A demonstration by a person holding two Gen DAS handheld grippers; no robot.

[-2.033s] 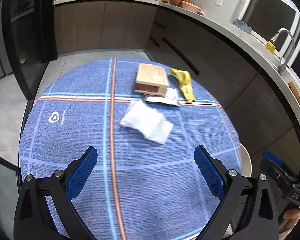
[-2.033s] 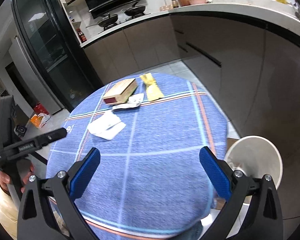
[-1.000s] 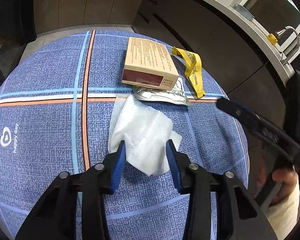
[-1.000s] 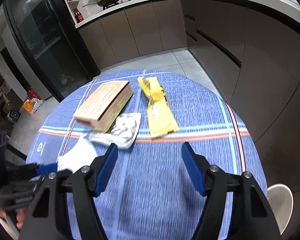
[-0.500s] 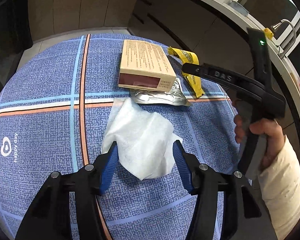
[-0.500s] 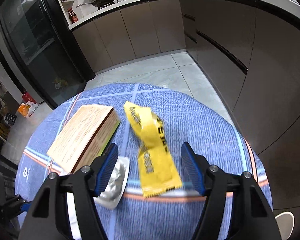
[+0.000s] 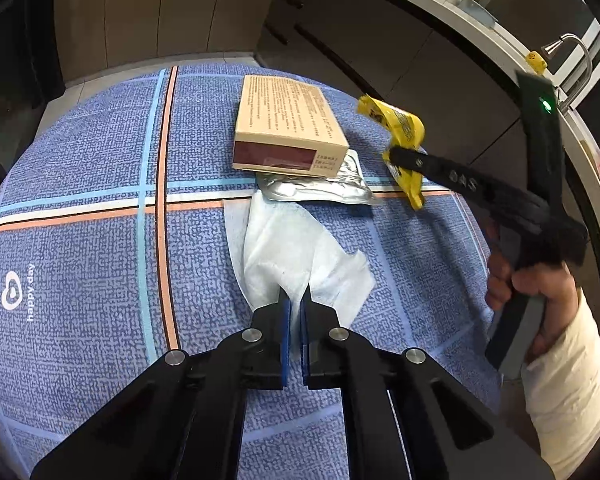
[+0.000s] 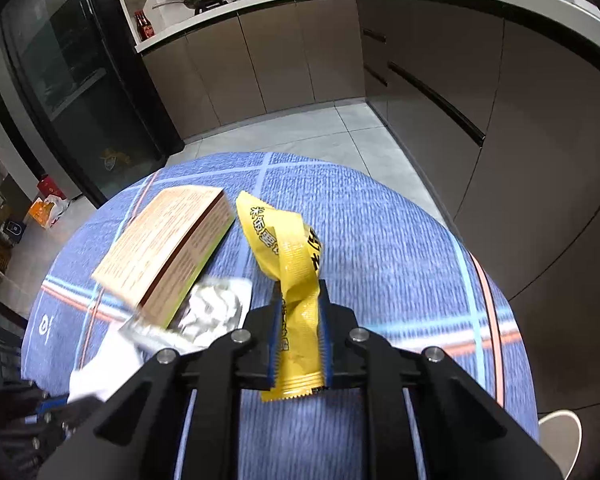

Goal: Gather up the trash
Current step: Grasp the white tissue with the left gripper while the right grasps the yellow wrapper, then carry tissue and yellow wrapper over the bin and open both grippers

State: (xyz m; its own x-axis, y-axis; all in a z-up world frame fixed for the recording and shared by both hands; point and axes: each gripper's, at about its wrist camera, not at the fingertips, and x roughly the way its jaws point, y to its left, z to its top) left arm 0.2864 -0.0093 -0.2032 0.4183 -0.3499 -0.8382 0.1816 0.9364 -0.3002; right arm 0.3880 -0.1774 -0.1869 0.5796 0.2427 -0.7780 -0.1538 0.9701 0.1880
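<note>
In the left wrist view, the blue checked cloth (image 7: 80, 200) fills the left and centre of the frame, with a small white logo near the left edge. At upper centre lies the box (image 7: 288, 124), tan on top with a dark red end face. A silver foil pack (image 7: 320, 188) pokes out from under its near edge. Just below that, at centre, the white tissue (image 7: 296, 256) lies crumpled on the cloth. The left gripper (image 7: 295, 300) rises from the bottom centre; its jaws have just closed and pinch the near edge of the tissue between the blue pads. At right, the right gripper (image 7: 404, 160) reaches in from the right edge, held by a hand (image 7: 540, 288) in a pale sleeve, and clamps the yellow wrapper (image 7: 404, 128), whose far end lifts off the cloth.

In the right wrist view, the tissue (image 8: 108, 364) shows at lower left, the foil pack (image 8: 216, 312) and box (image 8: 160, 252) left of centre. At centre the right gripper (image 8: 300, 308) has just closed its jaws on the yellow wrapper (image 8: 292, 264), which stands up from between the pads and curls at the top. A white bin rim (image 8: 560, 428) shows at the lower right.
</note>
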